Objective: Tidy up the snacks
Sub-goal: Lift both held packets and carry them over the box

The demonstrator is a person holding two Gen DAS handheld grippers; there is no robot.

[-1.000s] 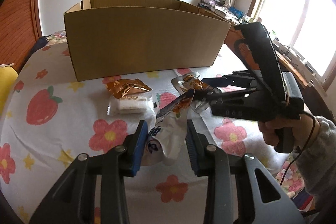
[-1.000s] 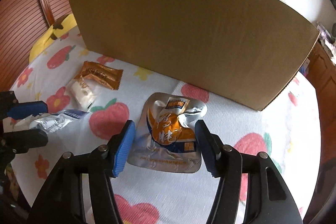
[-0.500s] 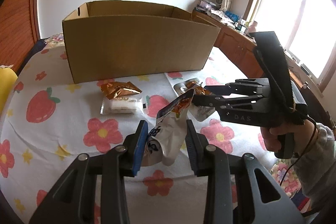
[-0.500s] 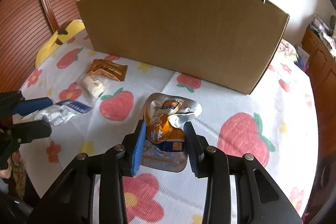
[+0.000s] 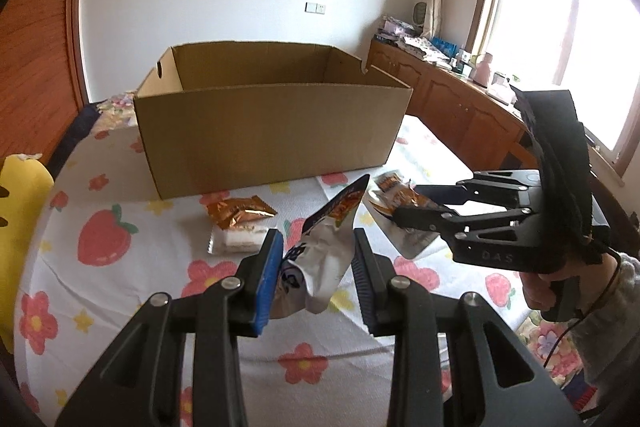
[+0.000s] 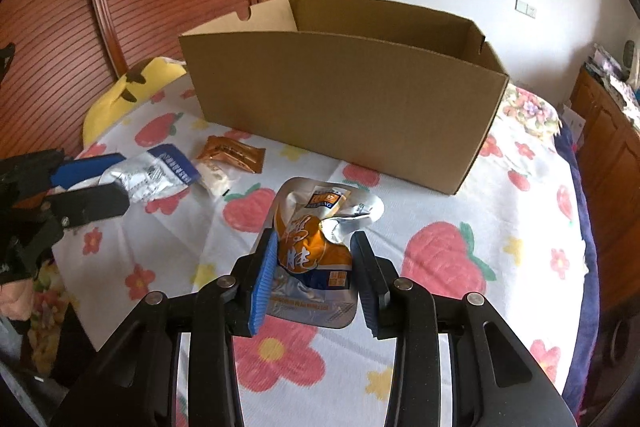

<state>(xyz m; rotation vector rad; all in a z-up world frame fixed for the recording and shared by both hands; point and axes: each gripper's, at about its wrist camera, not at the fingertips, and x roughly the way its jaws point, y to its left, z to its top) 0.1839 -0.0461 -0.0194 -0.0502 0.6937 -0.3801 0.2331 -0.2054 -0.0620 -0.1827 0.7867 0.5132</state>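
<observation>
My left gripper (image 5: 318, 243) is shut on a crumpled silver and blue snack pouch (image 5: 324, 259), held up off the flowered tablecloth (image 5: 104, 239). My right gripper (image 6: 314, 243) is shut on a silver and orange pouch (image 6: 316, 207), also lifted clear of the cloth. The right wrist view shows the left gripper (image 6: 122, 183) and its pouch (image 6: 160, 173) at the left edge. An open cardboard box (image 5: 272, 139) stands beyond both, with nothing showing inside it. A brown foil pack (image 5: 240, 213) and a white pack (image 5: 240, 241) lie in front of the box.
A yellow cushion (image 6: 132, 87) lies at the table's left edge. Wooden cabinets (image 5: 460, 107) with clutter on top run under the window on the right. A slatted wooden door (image 6: 140, 7) stands behind the box. A hand (image 5: 540, 291) holds the right gripper's grip.
The right gripper closed on the orange pouch and raised it off the cloth. Both grippers rose and drew back from the box, so its open top now shows.
</observation>
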